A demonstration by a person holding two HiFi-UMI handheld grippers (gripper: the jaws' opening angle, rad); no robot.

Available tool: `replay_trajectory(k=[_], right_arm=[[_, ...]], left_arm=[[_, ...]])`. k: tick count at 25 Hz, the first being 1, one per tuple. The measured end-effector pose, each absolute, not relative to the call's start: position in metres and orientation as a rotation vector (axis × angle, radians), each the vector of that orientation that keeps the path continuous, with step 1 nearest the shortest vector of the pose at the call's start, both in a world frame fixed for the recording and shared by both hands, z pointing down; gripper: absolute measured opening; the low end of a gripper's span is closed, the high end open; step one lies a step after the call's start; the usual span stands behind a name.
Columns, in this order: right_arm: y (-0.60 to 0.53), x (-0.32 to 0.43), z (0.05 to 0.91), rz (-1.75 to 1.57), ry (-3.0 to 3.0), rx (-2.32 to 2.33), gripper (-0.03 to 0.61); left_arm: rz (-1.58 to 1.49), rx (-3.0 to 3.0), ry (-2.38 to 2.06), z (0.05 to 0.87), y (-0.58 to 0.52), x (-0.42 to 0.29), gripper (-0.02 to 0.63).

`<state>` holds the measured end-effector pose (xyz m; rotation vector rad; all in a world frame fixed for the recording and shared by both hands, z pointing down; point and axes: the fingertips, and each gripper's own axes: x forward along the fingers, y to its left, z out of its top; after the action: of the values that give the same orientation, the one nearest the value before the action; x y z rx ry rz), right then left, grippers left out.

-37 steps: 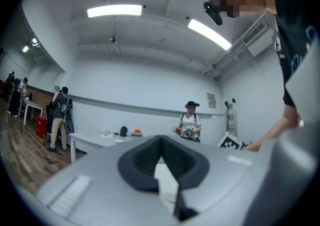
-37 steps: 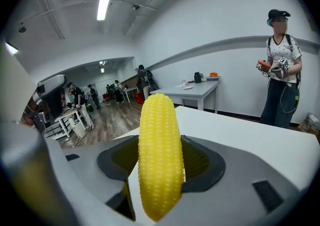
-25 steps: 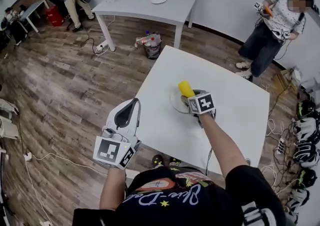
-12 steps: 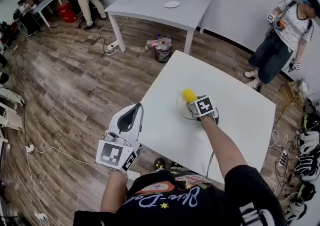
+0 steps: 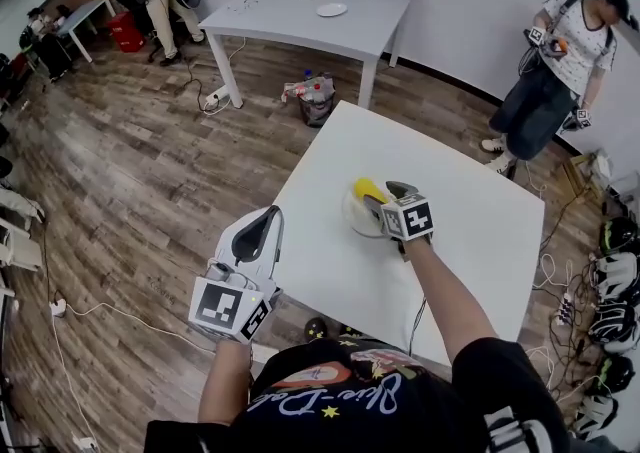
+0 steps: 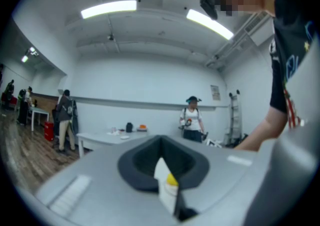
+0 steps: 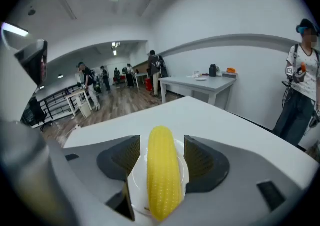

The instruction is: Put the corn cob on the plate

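Now | corn cob point(image 7: 161, 170) flat on plate point(image 7: 137, 177) vs raised earlier | R gripper point(image 7: 161, 142) fingers released | L gripper point(image 6: 160, 145) fingers clenched

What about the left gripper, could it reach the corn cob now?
Probably not cleanly: the right gripper straddles the corn cob on the plate, jaws open, while the left gripper hangs back, jaws together.

On the near table point(image 5: 460, 201), left of its middle, the plate point(image 5: 351, 217); on the plate, the corn cob point(image 5: 364, 189), lying lengthwise between the parted jaws of the right gripper point(image 7: 161, 157), a gap at either side. Near left, at the table's left edge, the left gripper point(image 5: 262, 229), jaws together, well apart from the plate. Far behind, a second table point(image 5: 330, 26); far right, a standing person point(image 5: 560, 51).
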<state>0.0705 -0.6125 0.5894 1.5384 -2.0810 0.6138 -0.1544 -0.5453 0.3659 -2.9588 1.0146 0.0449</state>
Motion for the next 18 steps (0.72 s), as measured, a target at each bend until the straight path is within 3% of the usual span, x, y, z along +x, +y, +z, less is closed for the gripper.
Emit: replay_trajectory(k=[7,9,10,18], right_arm=[[-0.548,0.085,0.525,0.685,-2.28,1.712,0.242],[-0.527,0.092,0.51,0.669,-2.325,1.793,0.051],[-0.517,0.093,0.504,0.653,-2.35,1.817,0.032],[-0.475,0.103,0.457,0.508,-2.429,1.963,0.017]], left_arm=[[0.031,-2.988,0.866,0.369,-0.544,-0.115,-0.005],[0.041,-3.012,0.831,0.371,-0.544,-0.102,-0.005],[0.042,-3.024,0.807,0.371,-0.543,-0.094,-0.005],[0.02,-3.043,0.643,0.373,-0.53,-0.047,-0.005]])
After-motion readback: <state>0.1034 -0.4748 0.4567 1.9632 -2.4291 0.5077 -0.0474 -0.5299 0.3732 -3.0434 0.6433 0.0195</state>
